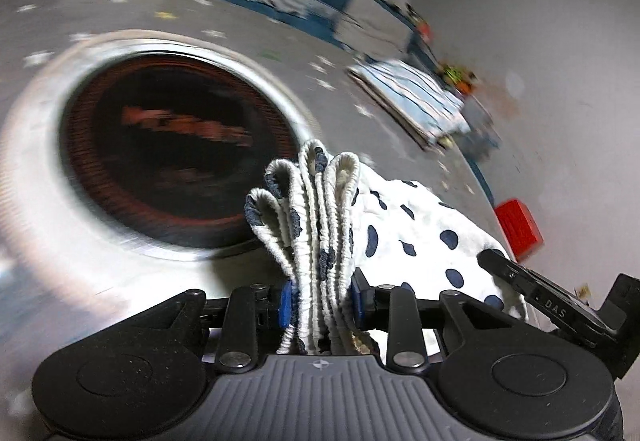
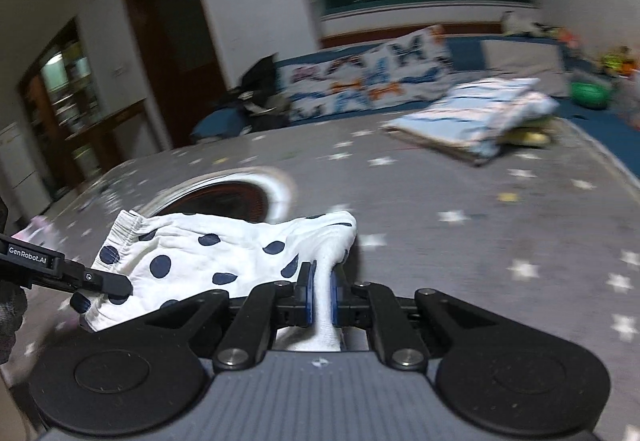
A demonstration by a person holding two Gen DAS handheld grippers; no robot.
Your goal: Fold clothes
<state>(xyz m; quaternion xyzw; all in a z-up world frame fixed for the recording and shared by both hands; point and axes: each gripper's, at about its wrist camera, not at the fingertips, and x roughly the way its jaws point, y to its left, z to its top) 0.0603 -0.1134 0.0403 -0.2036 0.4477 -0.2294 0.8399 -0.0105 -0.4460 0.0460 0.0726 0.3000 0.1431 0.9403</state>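
Observation:
A small white garment with navy polka dots (image 1: 416, 237) is held between both grippers above a grey star-patterned bed (image 1: 160, 25). My left gripper (image 1: 322, 301) is shut on its bunched elastic waistband, which stands up in folds. My right gripper (image 2: 320, 297) is shut on a bunched white edge of the same garment (image 2: 208, 257), which stretches left toward the other gripper's finger (image 2: 100, 283). The right gripper's finger also shows in the left wrist view (image 1: 516, 277).
A round metal basin with a dark inside (image 1: 176, 149) lies on the bed just beyond the garment. A folded blue-striped stack (image 2: 480, 113) sits at the far right. A patterned pillow (image 2: 368, 77) lies at the back. A red block (image 1: 518, 229) lies on the floor.

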